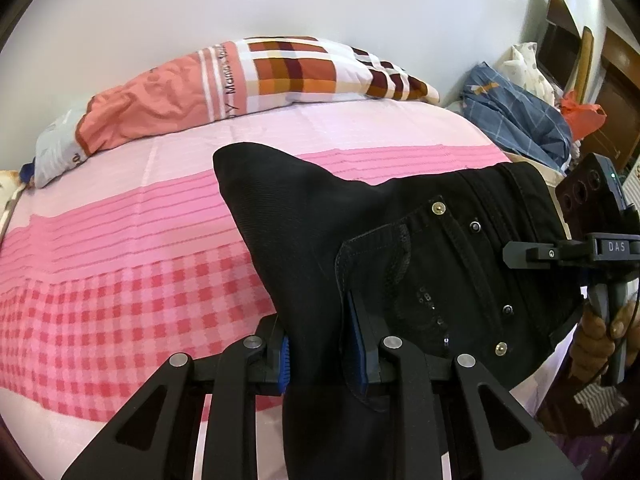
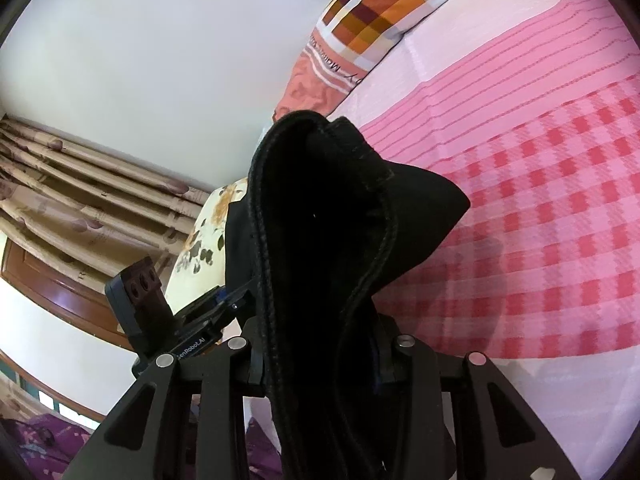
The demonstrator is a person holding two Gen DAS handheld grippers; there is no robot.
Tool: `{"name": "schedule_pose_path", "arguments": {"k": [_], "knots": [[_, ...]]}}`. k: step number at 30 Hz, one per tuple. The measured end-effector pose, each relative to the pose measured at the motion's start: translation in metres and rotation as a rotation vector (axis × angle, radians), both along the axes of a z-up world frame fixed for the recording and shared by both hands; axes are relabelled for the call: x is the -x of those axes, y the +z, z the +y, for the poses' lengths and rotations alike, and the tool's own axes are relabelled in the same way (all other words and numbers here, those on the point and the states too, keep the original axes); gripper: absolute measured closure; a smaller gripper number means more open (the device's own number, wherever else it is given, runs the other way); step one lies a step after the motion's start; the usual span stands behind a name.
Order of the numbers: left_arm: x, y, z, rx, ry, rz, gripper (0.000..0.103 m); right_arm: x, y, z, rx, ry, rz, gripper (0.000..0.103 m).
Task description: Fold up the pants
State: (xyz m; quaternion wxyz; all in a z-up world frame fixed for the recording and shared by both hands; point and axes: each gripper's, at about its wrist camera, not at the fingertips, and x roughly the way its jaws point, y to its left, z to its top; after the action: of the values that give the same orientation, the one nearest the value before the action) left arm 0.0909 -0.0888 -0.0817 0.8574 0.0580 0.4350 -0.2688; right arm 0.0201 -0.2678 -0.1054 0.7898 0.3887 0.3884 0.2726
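Black pants (image 1: 400, 240) hang lifted above the bed between my two grippers. My left gripper (image 1: 316, 344) is shut on the fabric beside the front pocket, and its blue pads (image 1: 356, 344) press on the cloth. At the right edge of the left wrist view, my right gripper (image 1: 516, 254) pinches the waistband, with a person's hand (image 1: 596, 332) on its handle. In the right wrist view the black pants (image 2: 320, 220) rise out of my right gripper (image 2: 320, 352), which is shut on the thick seamed edge. My left gripper (image 2: 232, 304) shows at the lower left, against the cloth.
A pink checked and striped sheet (image 1: 120, 260) covers the bed under the pants. A patchwork pillow (image 1: 240, 80) lies along the white wall. Blue and orange clothes (image 1: 516, 120) are piled at the bed's far right corner. Beige curtains (image 2: 80, 184) hang at the left.
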Motion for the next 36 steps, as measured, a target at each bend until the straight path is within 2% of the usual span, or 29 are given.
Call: {"name": "schedule_pose_path", "arguments": {"k": [10,19,26,36], "knots": [[-0.001,0.011,0.058,0.03,0.077,-0.018,0.078,-0.022,0.016,0.054,-0.003,0.064,0.0,0.07],[-0.019,0.017,0.118,0.033,0.16,-0.025,0.078,-0.07,0.019,0.111,-0.015,0.142,0.013,0.07],[-0.047,0.021,0.152,0.02,0.211,-0.036,0.078,-0.113,0.021,0.142,-0.017,0.18,0.015,0.07],[-0.112,0.021,0.186,0.022,0.276,-0.055,0.078,-0.188,0.028,0.171,-0.02,0.192,-0.005,0.07]]}}
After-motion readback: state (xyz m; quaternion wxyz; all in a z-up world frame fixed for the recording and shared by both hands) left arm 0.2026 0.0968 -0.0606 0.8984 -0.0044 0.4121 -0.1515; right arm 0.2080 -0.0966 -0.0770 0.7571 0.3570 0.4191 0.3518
